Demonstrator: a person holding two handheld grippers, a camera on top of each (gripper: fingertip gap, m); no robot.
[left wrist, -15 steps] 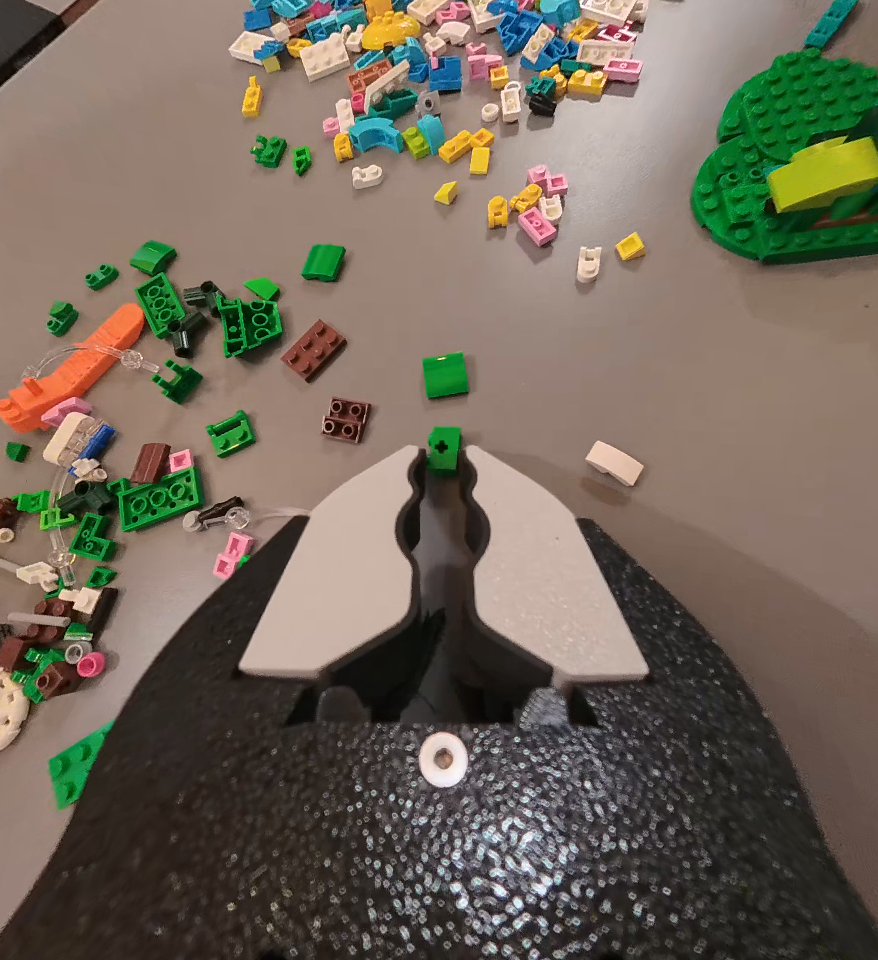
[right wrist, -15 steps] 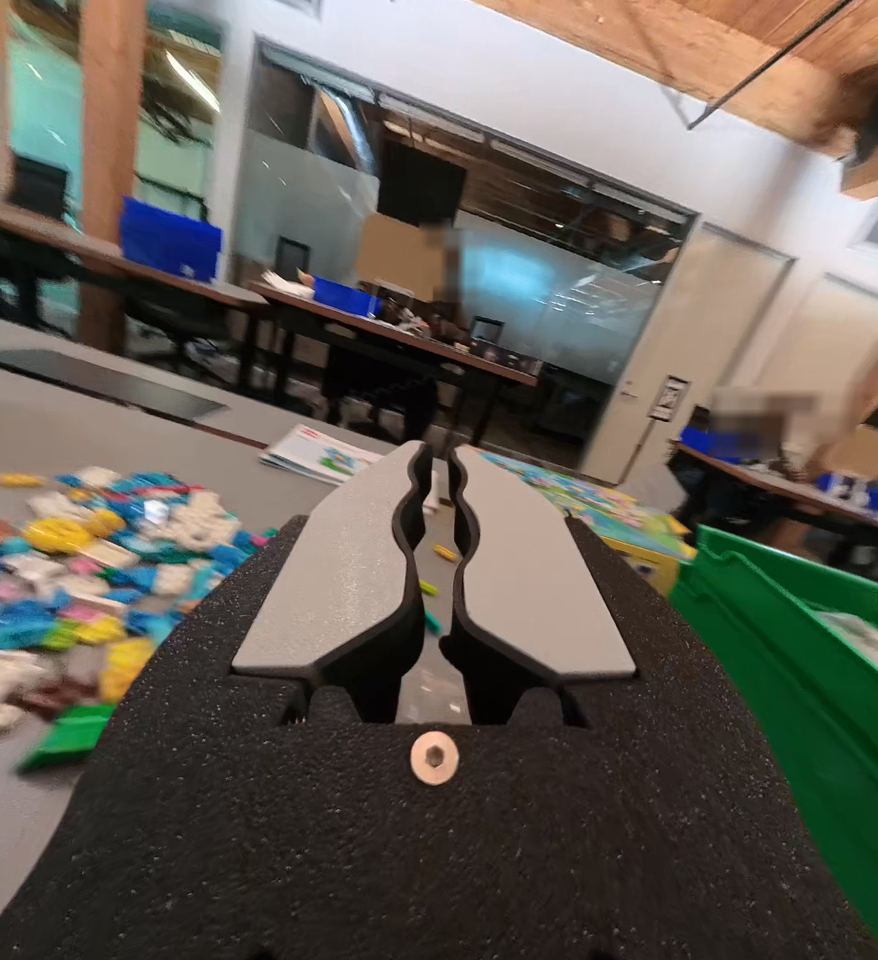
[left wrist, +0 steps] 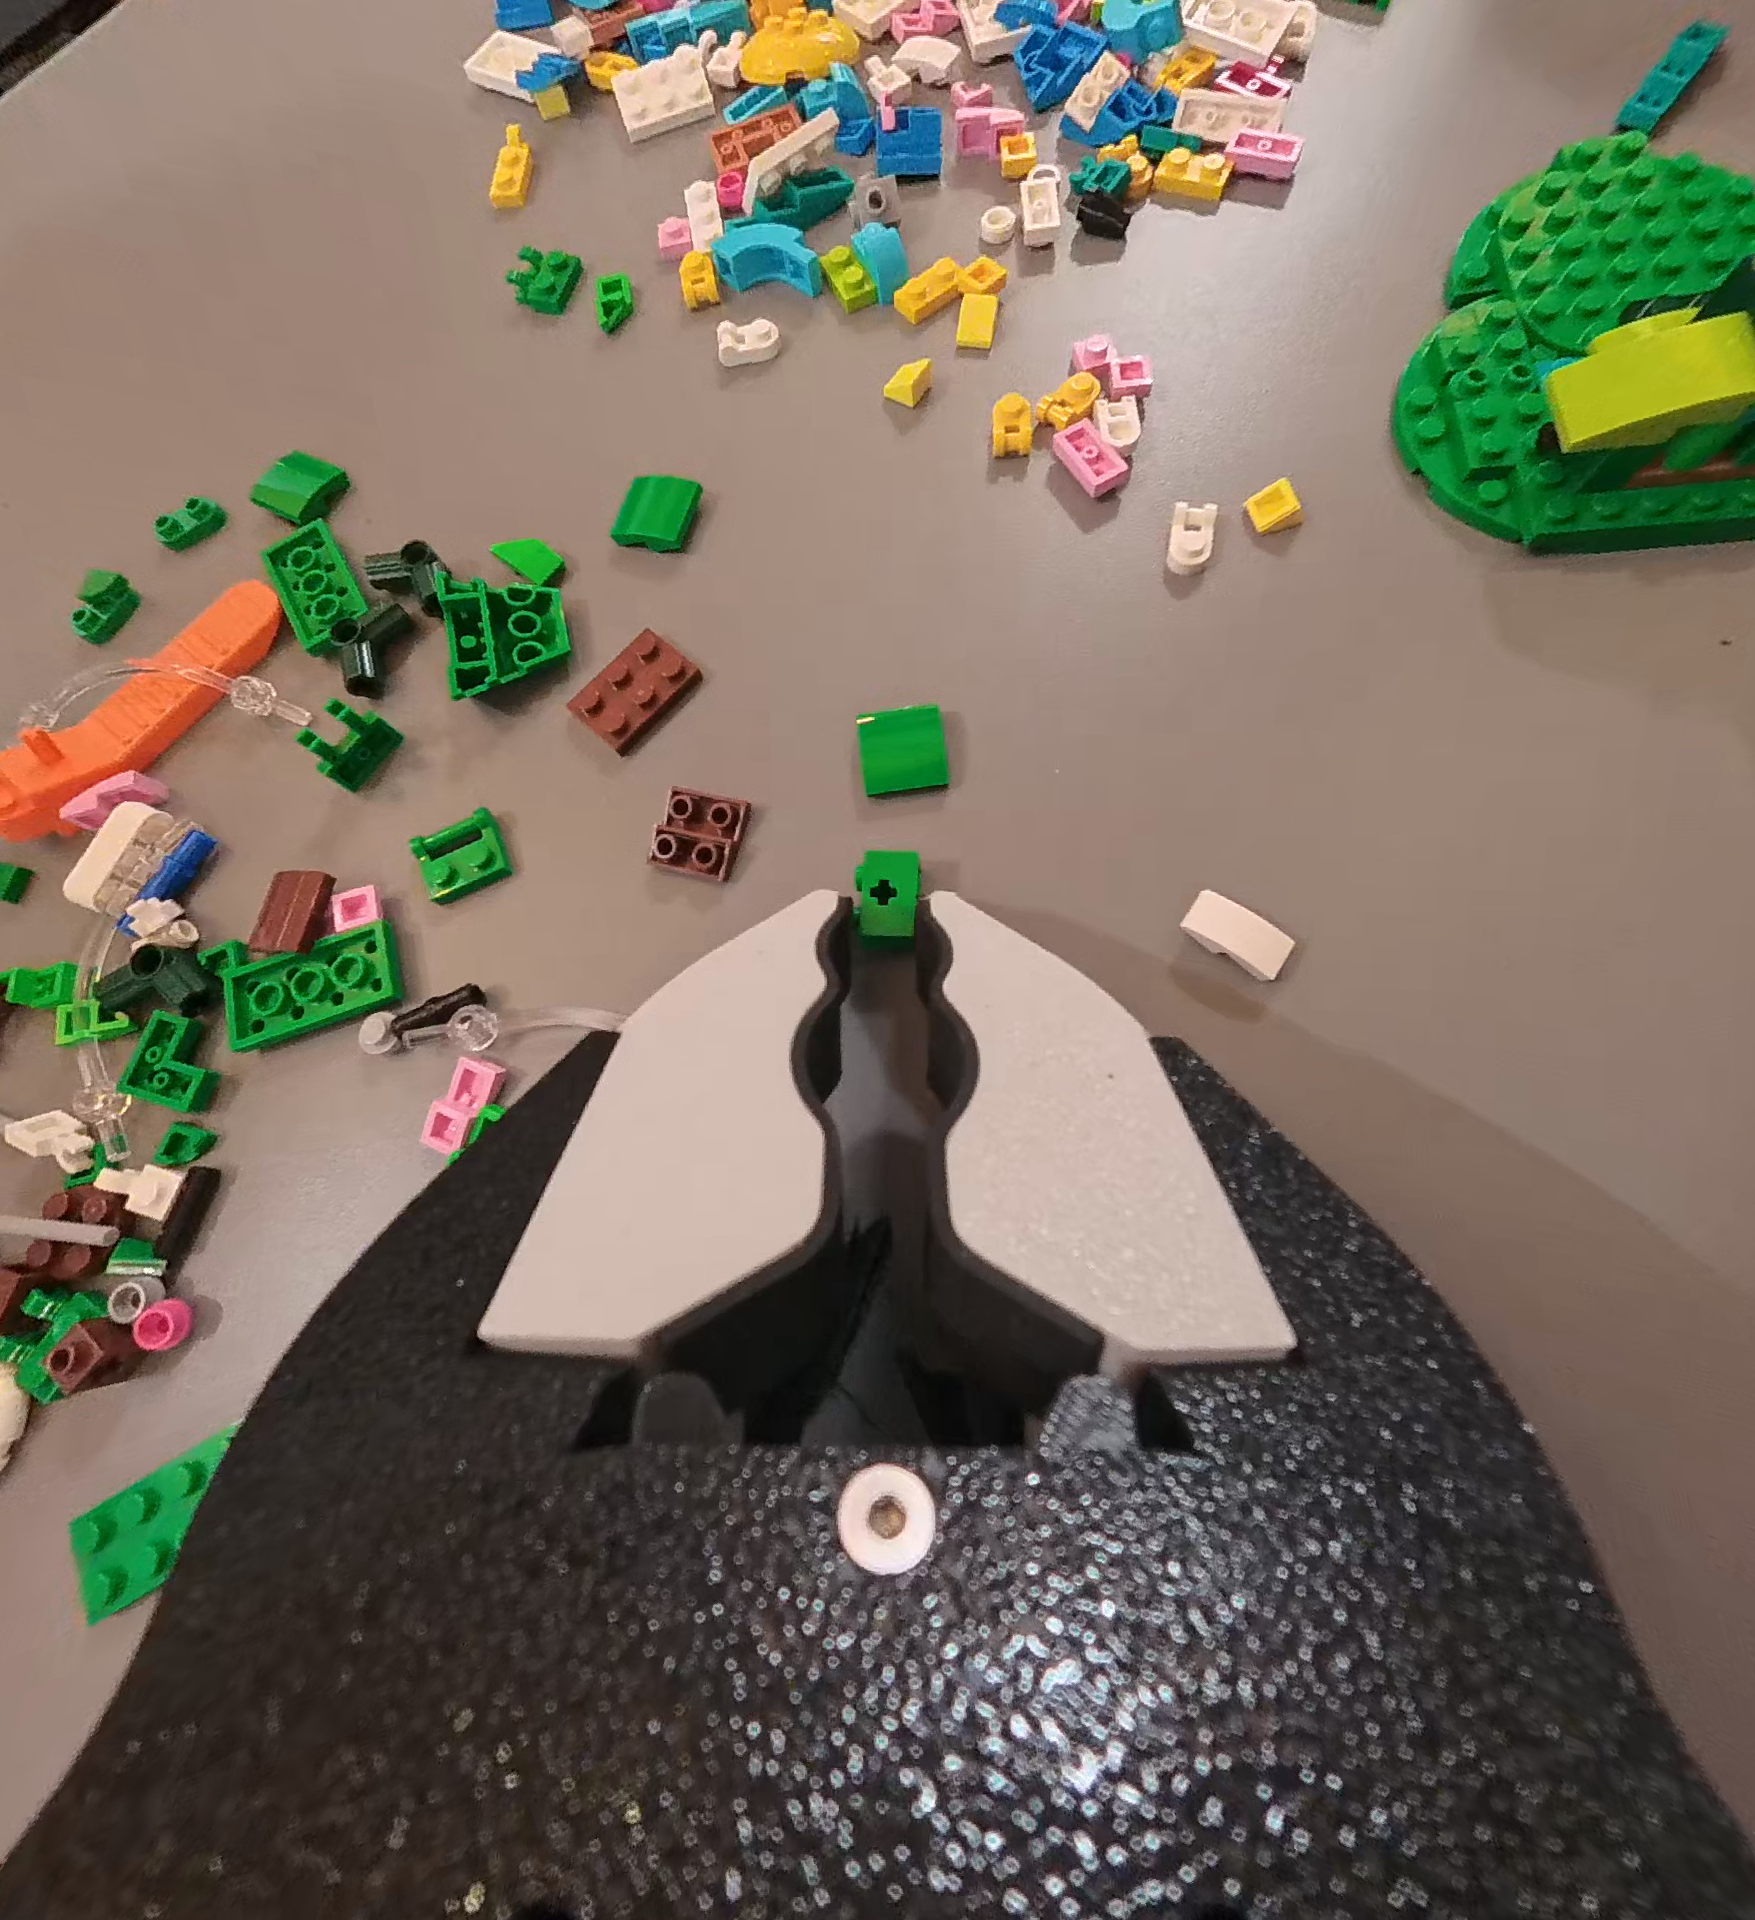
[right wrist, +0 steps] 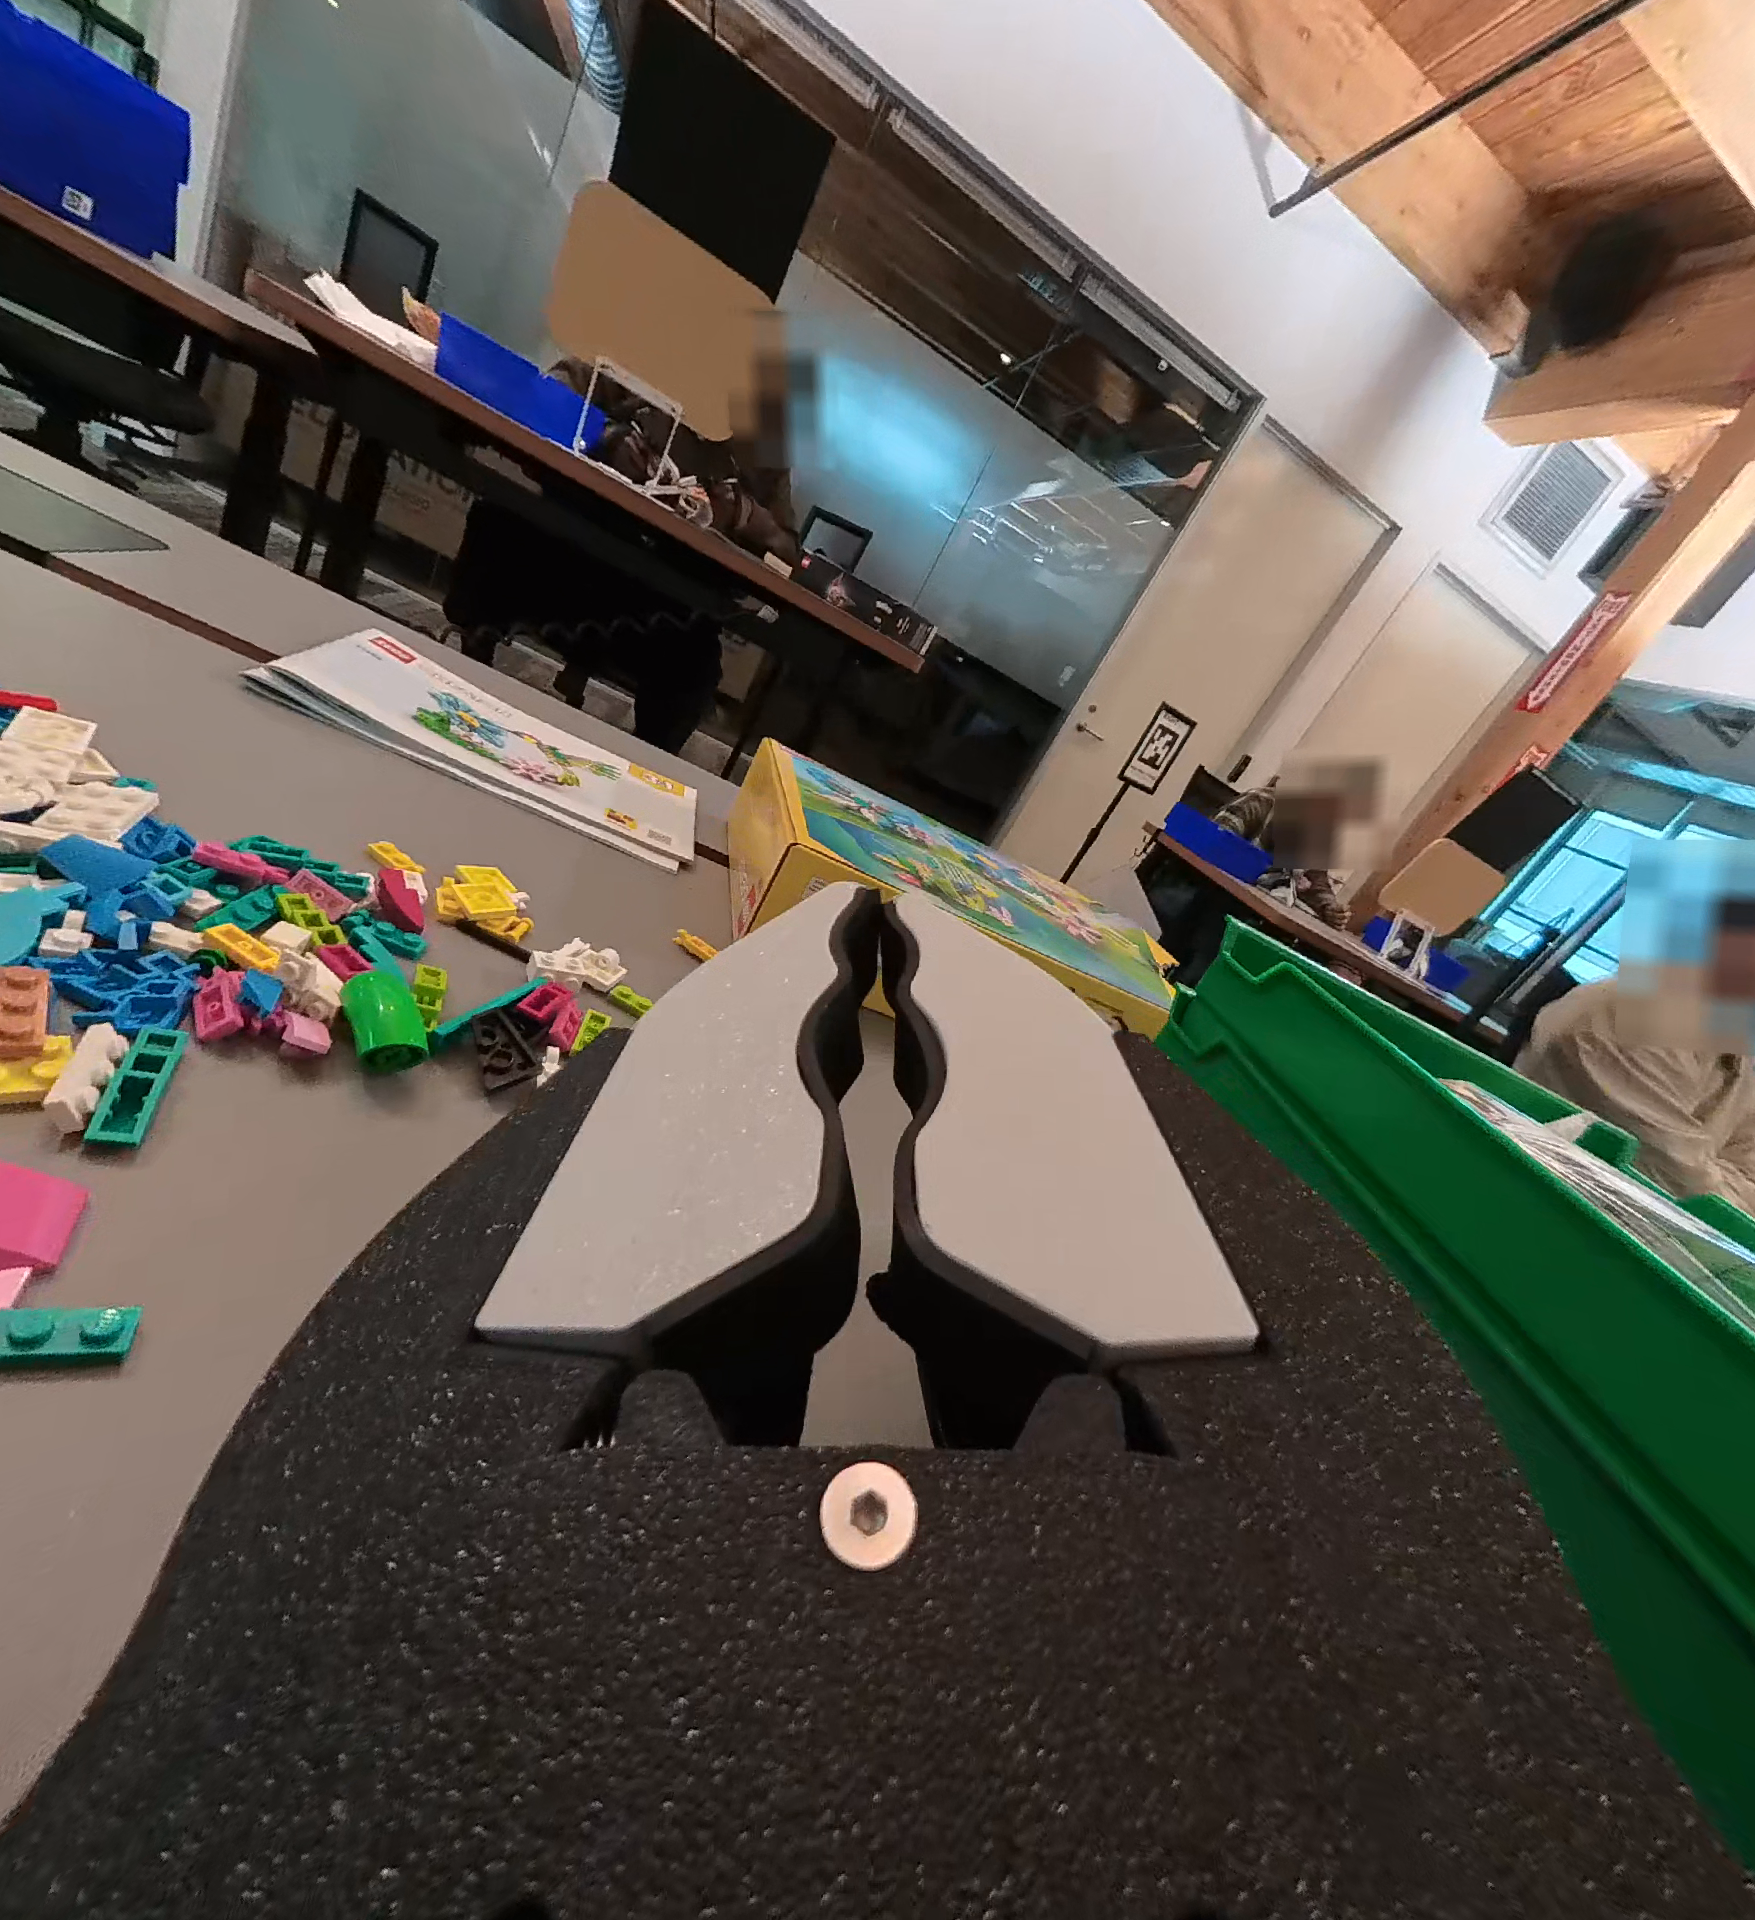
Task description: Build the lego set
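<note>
1. Left wrist view, centre of frame: the left gripper (left wrist: 888, 902) is closed on a small green brick (left wrist: 887, 894), pinched at the very fingertips with its cross-shaped hole facing the camera. The tip hold is judged to leave most of the brick free for pressing onto a stud.
2. Just above it: a smooth green tile (left wrist: 902, 750) is laid flat on the grey table (left wrist: 1372, 935), apart from the brick.
3. Left edge: green and brown pieces are heaped with an orange piece (left wrist: 125, 707), seemingly sorted by colour.
4. Top centre: a mixed pile of bright bricks (left wrist: 904, 135) is spread out.
5. Upper right: the part-built green base (left wrist: 1600, 343), with a lime piece on it, is kept well apart from the loose parts, presumably as the brick's destination.
6. Right wrist view, centre: the right gripper (right wrist: 875, 912) is nearly closed and empty, tilted up towards the room, judged idle.
7. Left: loose bricks (right wrist: 177, 935). Middle: an instruction booklet (right wrist: 478, 738) and a yellow box (right wrist: 946, 883). Right: a green bin (right wrist: 1475, 1299).
</note>
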